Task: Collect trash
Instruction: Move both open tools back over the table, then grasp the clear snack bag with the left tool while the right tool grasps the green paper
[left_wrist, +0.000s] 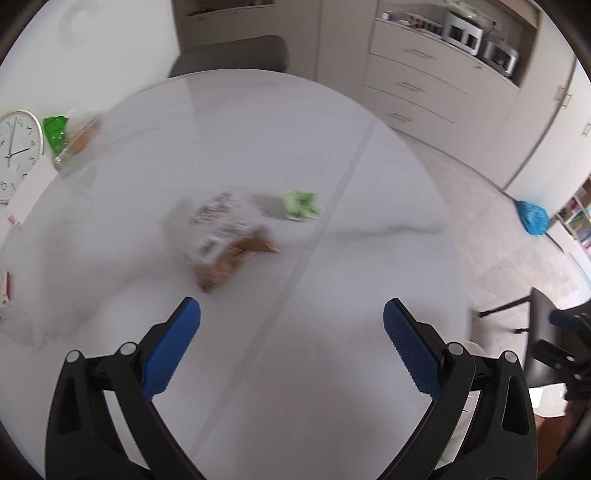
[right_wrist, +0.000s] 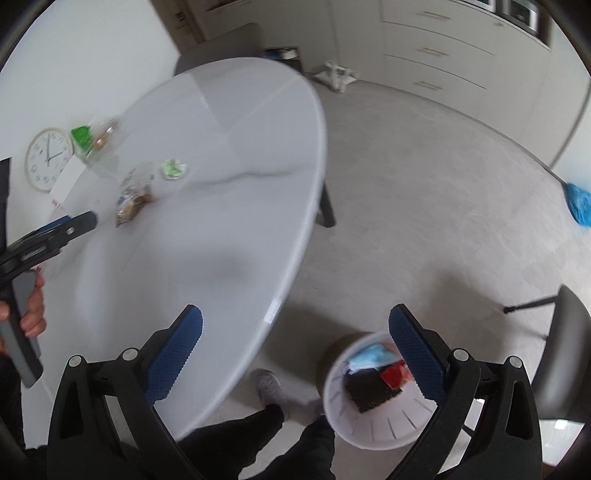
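Note:
On the white oval table (left_wrist: 258, 147) lies a clear snack bag with printed labels and brown contents (left_wrist: 225, 240), and beyond it a small crumpled green wrapper (left_wrist: 302, 205). My left gripper (left_wrist: 291, 343) is open over the table, just short of the bag, nothing between its blue pads. In the right wrist view the same bag (right_wrist: 133, 205) and green wrapper (right_wrist: 173, 169) sit far off on the table (right_wrist: 221, 166). My right gripper (right_wrist: 295, 350) is open and empty, above the table's edge and a white waste bin (right_wrist: 373, 424) on the floor that holds blue, red and black trash.
A clear bag with green and orange contents (left_wrist: 72, 140) rests at the table's left edge by a wall clock (left_wrist: 16, 153). A grey chair (left_wrist: 236, 55) stands behind the table, another chair (right_wrist: 561, 354) at the right. The person's legs and foot (right_wrist: 271, 391) are beside the bin. A blue mop (right_wrist: 580, 205) leans by the cabinets.

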